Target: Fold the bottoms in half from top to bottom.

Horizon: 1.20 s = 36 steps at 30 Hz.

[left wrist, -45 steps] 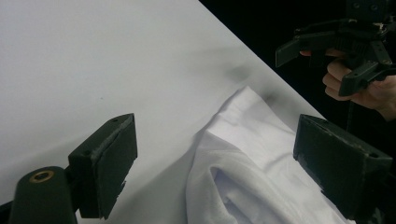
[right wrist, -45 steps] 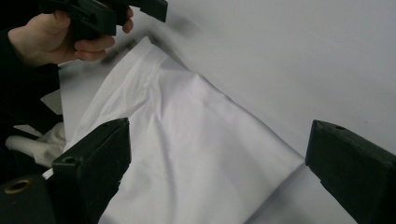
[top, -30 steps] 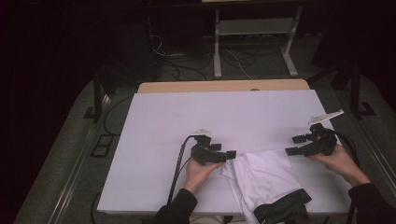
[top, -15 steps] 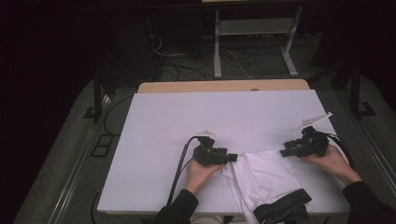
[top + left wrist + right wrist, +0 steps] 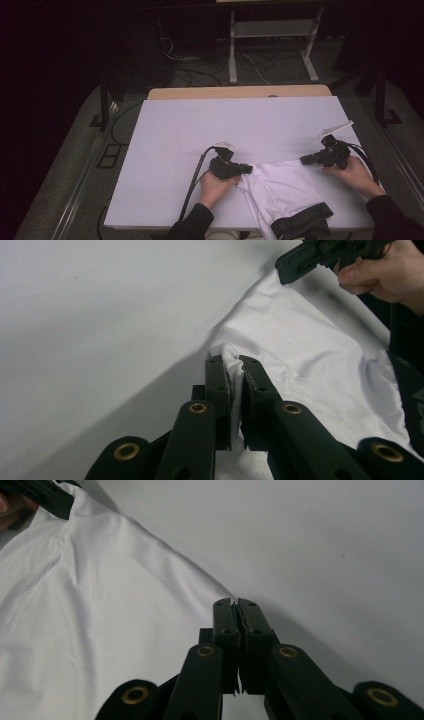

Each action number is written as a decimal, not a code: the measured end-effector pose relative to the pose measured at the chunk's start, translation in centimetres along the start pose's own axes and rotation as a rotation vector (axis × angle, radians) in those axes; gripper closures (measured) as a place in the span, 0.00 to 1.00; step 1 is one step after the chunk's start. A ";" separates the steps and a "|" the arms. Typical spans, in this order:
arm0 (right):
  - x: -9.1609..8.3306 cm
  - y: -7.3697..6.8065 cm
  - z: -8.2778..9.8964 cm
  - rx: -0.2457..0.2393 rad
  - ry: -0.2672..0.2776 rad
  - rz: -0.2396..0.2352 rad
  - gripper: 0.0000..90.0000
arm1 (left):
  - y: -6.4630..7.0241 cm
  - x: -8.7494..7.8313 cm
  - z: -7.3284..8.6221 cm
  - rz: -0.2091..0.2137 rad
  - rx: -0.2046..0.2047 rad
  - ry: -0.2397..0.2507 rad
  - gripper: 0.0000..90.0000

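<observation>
A white garment point(image 5: 285, 187) with a black waistband point(image 5: 300, 222) lies crumpled at the front edge of the white table point(image 5: 225, 125). My left gripper point(image 5: 248, 169) lies at the cloth's upper left corner. In the left gripper view its jaws have just been closing and stand shut on a pinched fold of the white garment point(image 5: 310, 355); the left gripper point(image 5: 235, 365) points along the table. My right gripper point(image 5: 303, 160) sits at the cloth's upper right corner. Its jaws have just been closing too, and the right gripper point(image 5: 236, 611) is shut on the thin edge of the garment point(image 5: 100, 605).
The left gripper's black cable point(image 5: 192, 185) loops back over the table's front edge. A wooden strip point(image 5: 240, 92) borders the far side of the table. Behind it a metal stand point(image 5: 270, 30) and loose cables sit on the dark floor.
Both grippers' jaws have closed on the garment's upper corners. The right gripper has shifted a little to the left, toward the cloth. The left hand has stayed in place.
</observation>
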State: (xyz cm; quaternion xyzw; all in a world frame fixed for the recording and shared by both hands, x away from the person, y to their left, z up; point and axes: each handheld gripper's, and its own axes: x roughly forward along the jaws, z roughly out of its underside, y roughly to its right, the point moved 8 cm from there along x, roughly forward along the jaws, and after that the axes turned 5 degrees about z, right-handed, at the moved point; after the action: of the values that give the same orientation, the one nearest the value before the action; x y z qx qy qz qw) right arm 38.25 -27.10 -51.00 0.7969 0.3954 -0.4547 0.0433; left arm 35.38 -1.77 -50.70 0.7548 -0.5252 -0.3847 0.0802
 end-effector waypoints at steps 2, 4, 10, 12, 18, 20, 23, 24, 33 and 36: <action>-0.1 -0.1 -0.2 0.009 0.004 -0.002 0.96 | 0.2 -0.3 -0.1 -0.012 0.026 0.005 0.93; -0.2 -0.2 -0.4 0.014 0.015 -0.003 0.96 | 0.4 -0.6 -0.3 -0.024 0.050 0.016 0.93; -0.3 -0.7 -1.4 0.017 0.038 0.004 0.96 | 0.7 -1.8 -0.7 -0.066 0.098 0.014 0.93; -0.1 -0.9 -1.9 0.021 0.049 0.001 0.96 | 0.7 -2.3 -0.9 -0.080 0.119 0.002 0.93; 0.5 -1.7 -3.7 0.019 0.080 -0.016 0.96 | 0.1 -4.2 -2.0 -0.115 0.151 -0.007 0.93; 0.8 -1.9 -4.3 0.021 0.086 -0.024 0.96 | -0.2 -4.8 -2.3 -0.113 0.148 -0.004 0.93; 1.2 -2.2 -5.1 0.021 0.093 -0.027 0.96 | -0.7 -5.5 -2.7 -0.128 0.163 -0.024 0.93; 1.4 -2.3 -5.3 0.018 0.098 -0.026 0.96 | -0.9 -5.8 -2.9 -0.130 0.163 -0.029 0.93; 2.6 -2.9 -7.1 0.016 0.120 -0.026 0.96 | -2.1 -7.3 -4.1 -0.158 0.176 -0.048 0.93; 2.9 -3.0 -7.5 0.015 0.125 -0.022 0.96 | -2.3 -7.4 -4.1 -0.187 0.233 -0.088 0.93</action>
State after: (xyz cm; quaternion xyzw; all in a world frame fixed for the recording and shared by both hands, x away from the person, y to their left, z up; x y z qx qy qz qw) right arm 42.25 -20.11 -47.92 0.8195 0.4028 -0.4076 0.0075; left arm 38.65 4.36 -45.37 0.7870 -0.4967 -0.3599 -0.0671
